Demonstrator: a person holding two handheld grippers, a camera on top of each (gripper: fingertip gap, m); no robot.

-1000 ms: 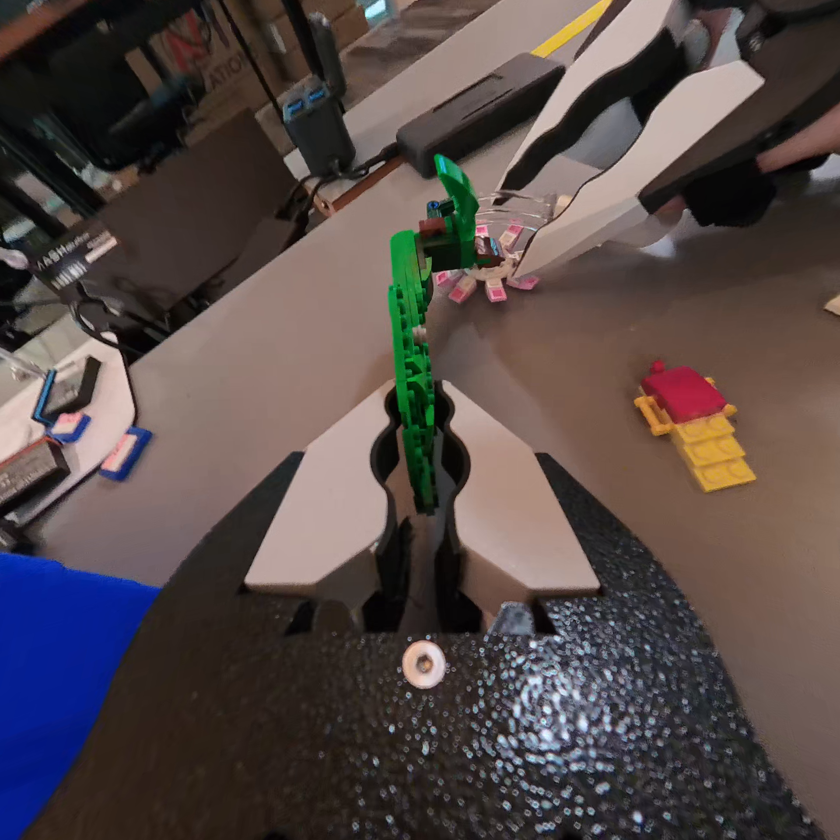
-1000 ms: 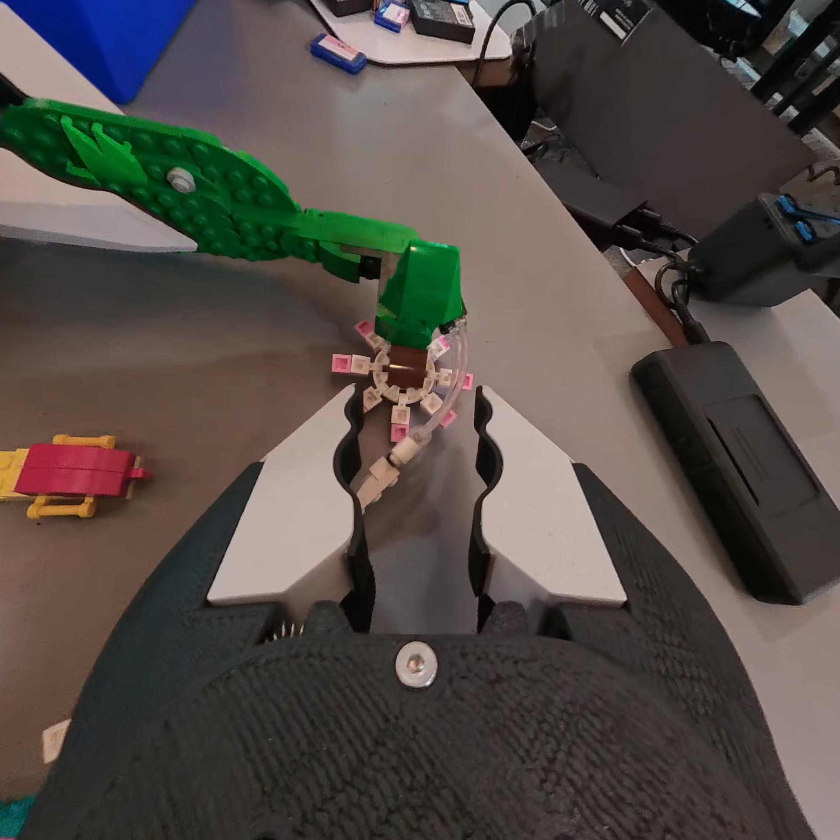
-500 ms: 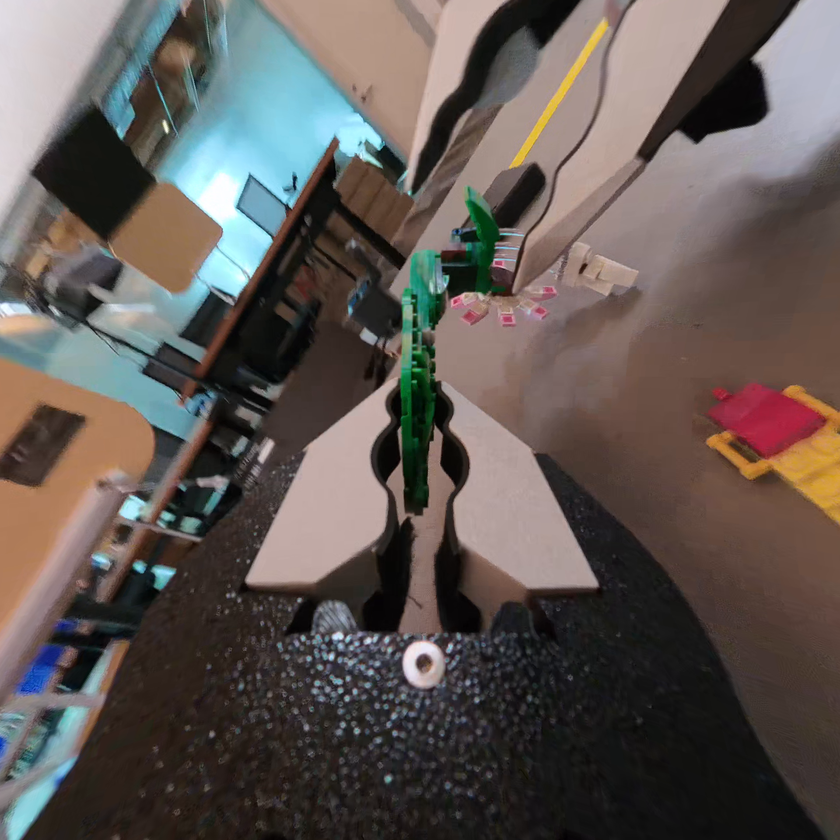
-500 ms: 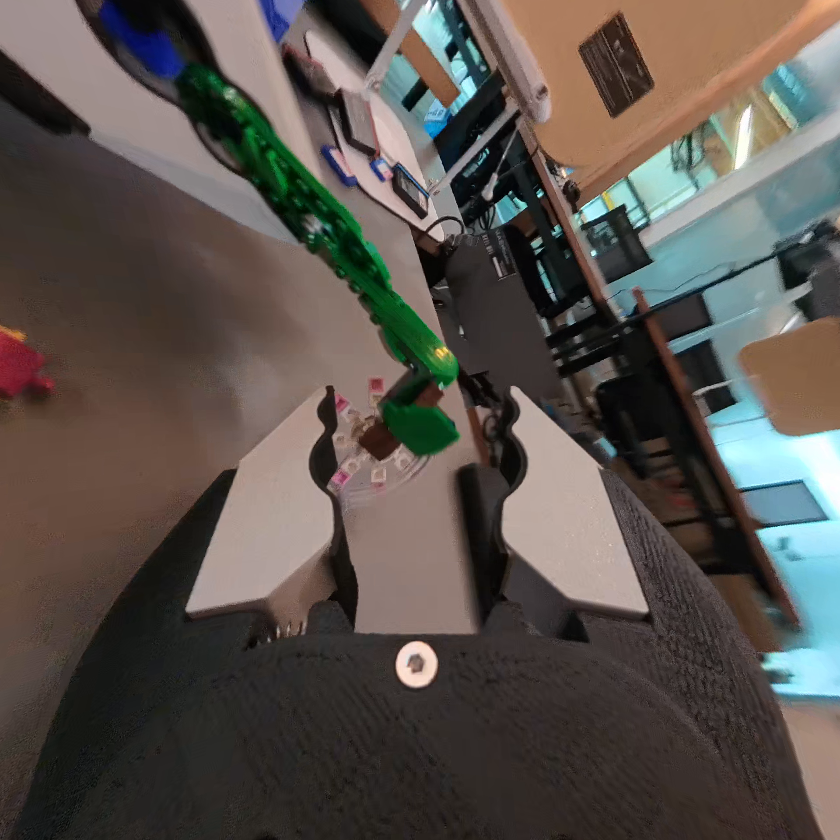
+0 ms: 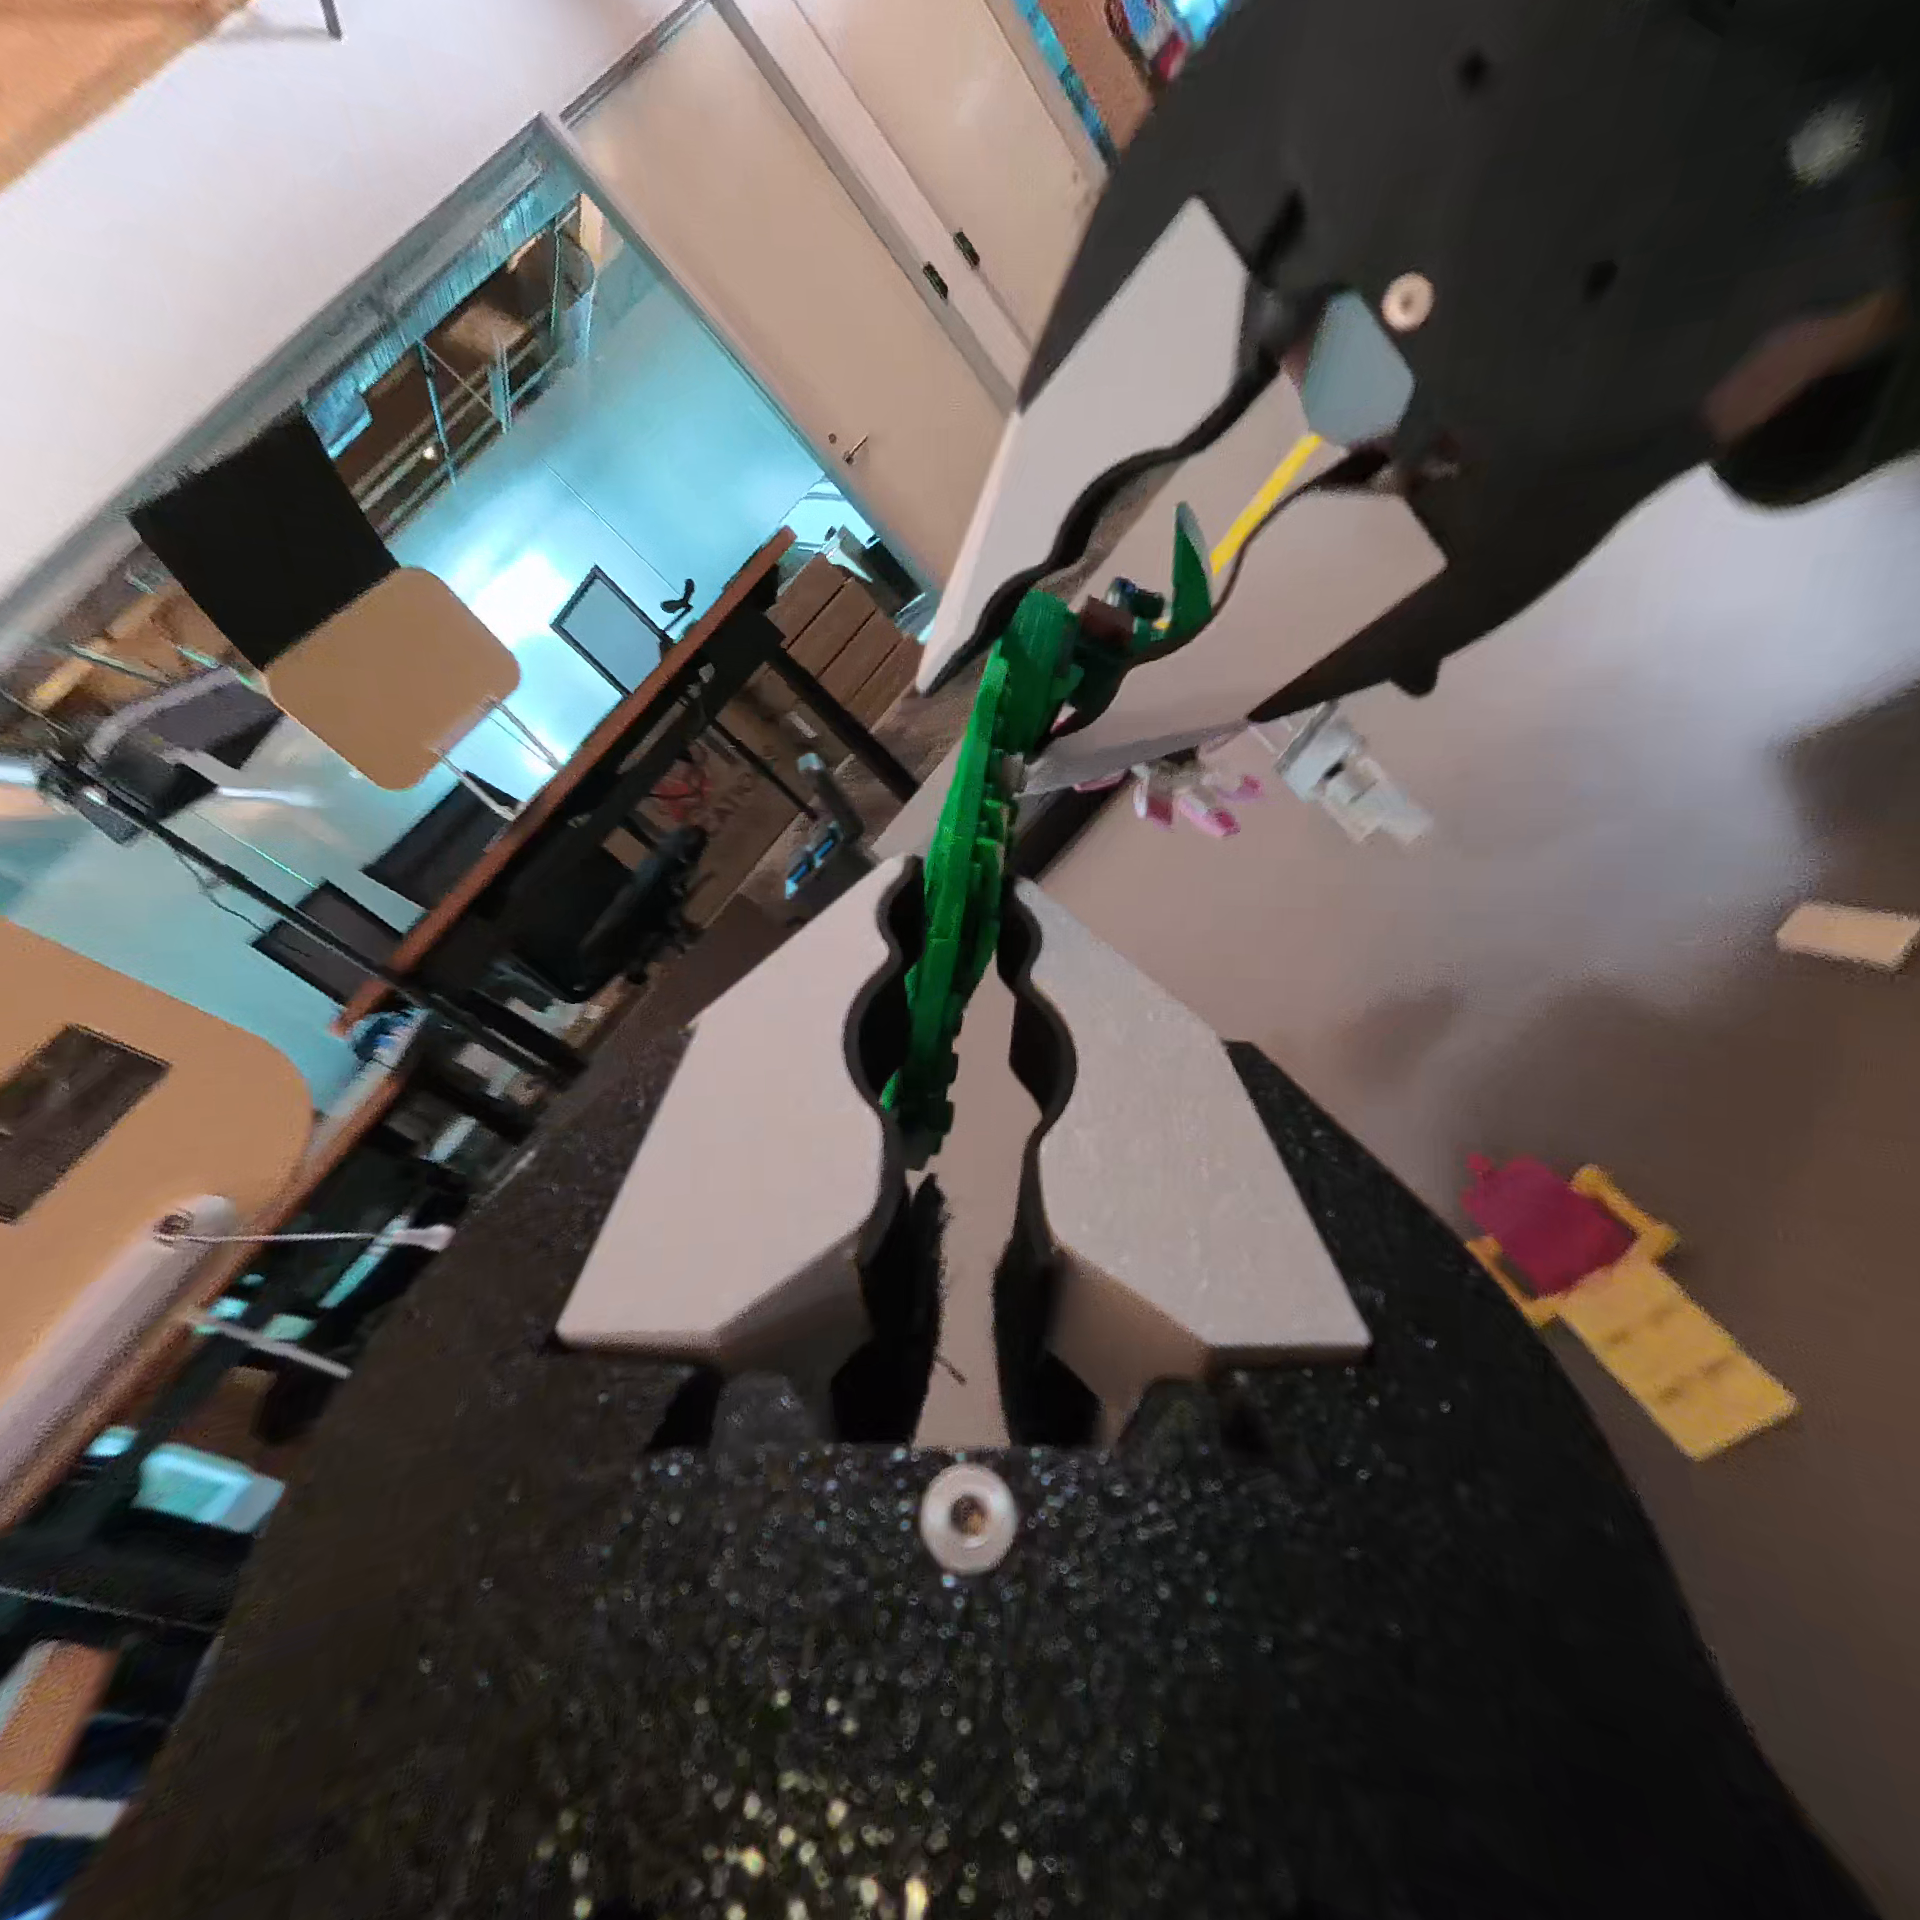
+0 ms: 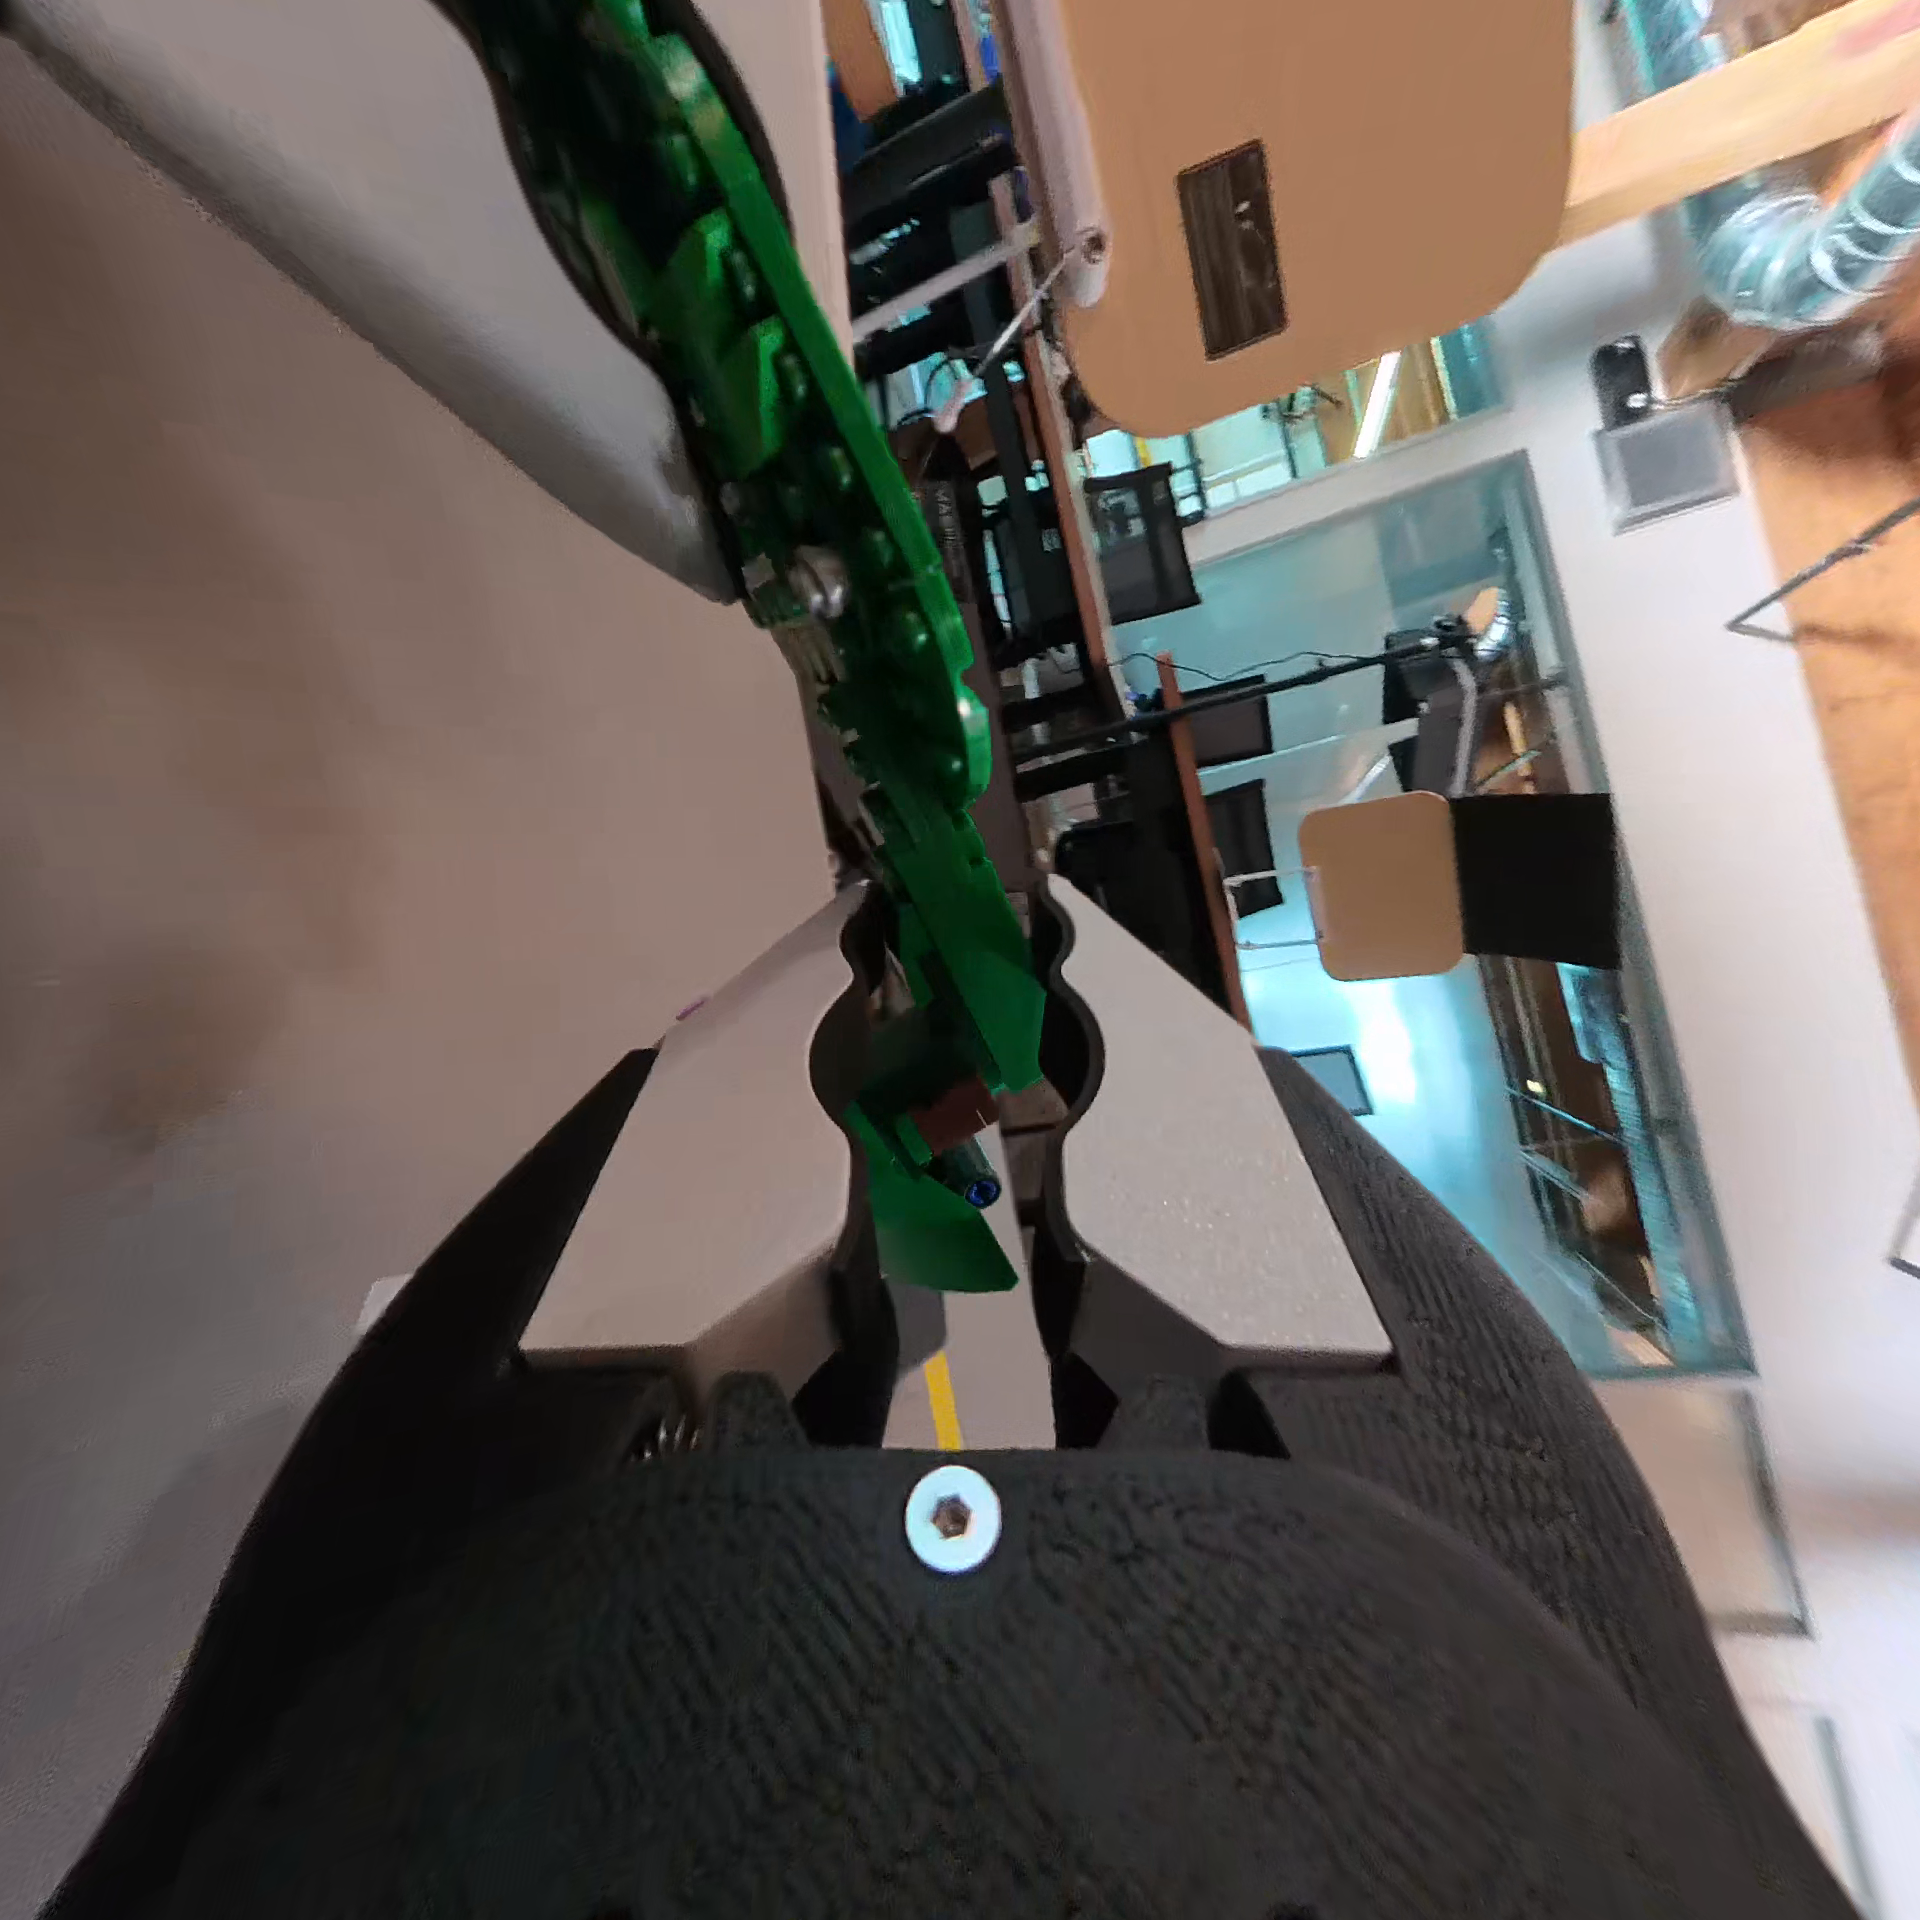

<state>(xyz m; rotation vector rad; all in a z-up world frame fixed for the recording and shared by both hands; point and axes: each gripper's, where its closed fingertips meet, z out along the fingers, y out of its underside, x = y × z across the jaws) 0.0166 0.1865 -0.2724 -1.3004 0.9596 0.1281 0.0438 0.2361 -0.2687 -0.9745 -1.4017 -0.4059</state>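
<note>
My left gripper (image 5: 961,894) is shut on the lower end of a long green brick-built leaf stem (image 5: 956,935), held edge-on between its pads. My right gripper (image 6: 956,894) faces it and is shut on the stem's other end (image 6: 966,997), where a brown block (image 6: 951,1122) and a curved green leaf (image 6: 935,1247) sit between its fingers. In the left wrist view the right gripper (image 5: 987,727) closes around that head. A pink and white flower ring (image 5: 1195,805) shows just under its lower finger. I cannot tell whether the ring touches the stem.
The grey table (image 5: 1507,987) carries a small white brick piece (image 5: 1345,795), a white tile (image 5: 1849,935) and a red and yellow brick build (image 5: 1579,1299). Desks, a chair and glass walls lie beyond the table's far edge.
Both grippers have tilted and drawn close together. My right gripper opened wide, moved over the stem's head end and closed on it. My left gripper kept its hold on the stem.
</note>
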